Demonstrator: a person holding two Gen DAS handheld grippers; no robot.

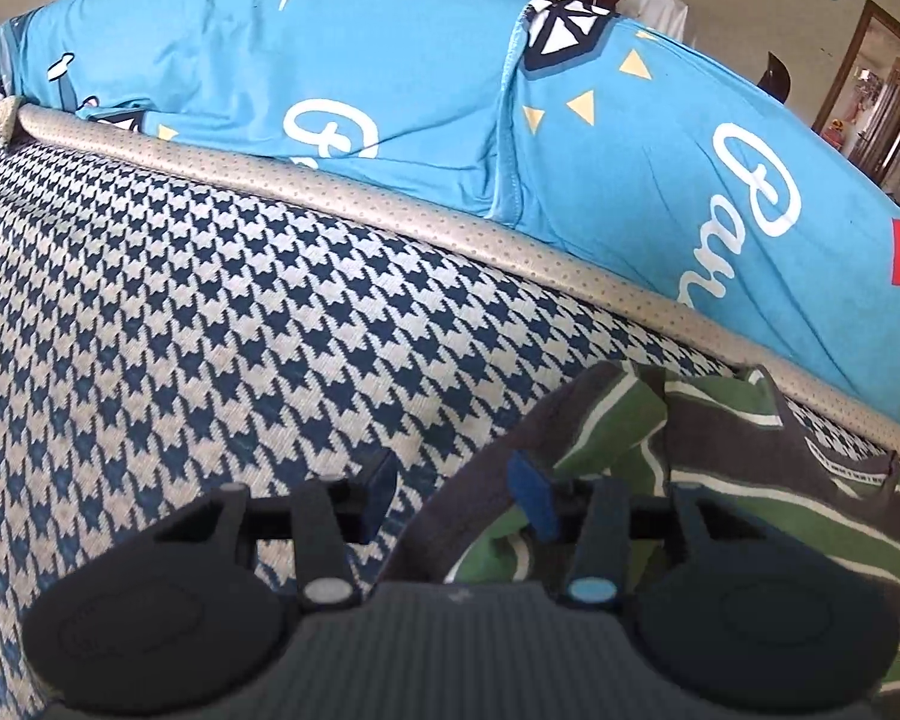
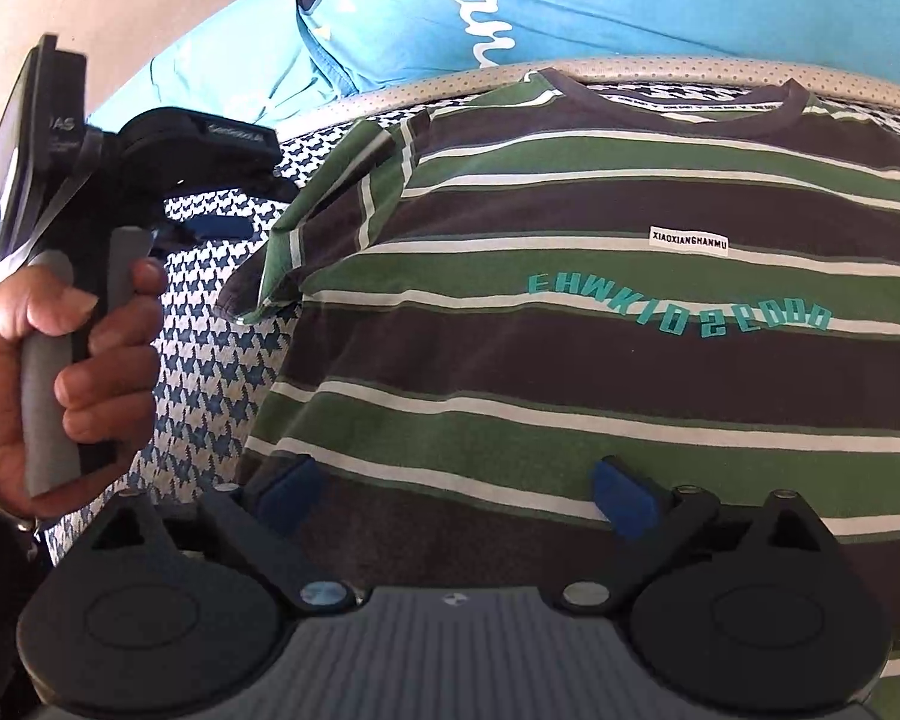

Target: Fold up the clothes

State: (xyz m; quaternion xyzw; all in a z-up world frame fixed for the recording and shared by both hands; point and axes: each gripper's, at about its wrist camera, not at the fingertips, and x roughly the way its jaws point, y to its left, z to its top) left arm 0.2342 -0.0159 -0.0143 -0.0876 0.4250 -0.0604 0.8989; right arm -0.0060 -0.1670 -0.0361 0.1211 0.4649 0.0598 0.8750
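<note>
The left gripper (image 1: 459,492) has its jaws apart, with the edge of the shirt's sleeve (image 1: 600,420) lying between them; the blue-padded finger (image 1: 531,495) sits against the cloth and the other finger rests over the bare checked cover (image 1: 210,312). The jaws are not pinched on the fabric. The right gripper (image 2: 456,492) stands wide open too, both blue pads spread low over the bottom part of the shirt (image 2: 570,360), one pad near its side edge, the other further in over the stripes.

The shirt is a green, dark and white striped tee, laid flat and face up on the checked cover, its neckline (image 2: 678,102) at the far end next to the grey piped border (image 2: 462,81). Teal lettering (image 2: 678,315) curves across the chest, with a small white label (image 2: 689,241) above it. The sleeve on the left side is bunched and partly folded over, not lying smooth.

In the right wrist view a hand (image 2: 60,372) grips the grey handle of the left gripper, which hangs over the cover just beside that sleeve.

Beyond the border lies a bright blue sheet (image 1: 330,72) with white script, stars and small triangles, humped up behind the shirt.
</note>
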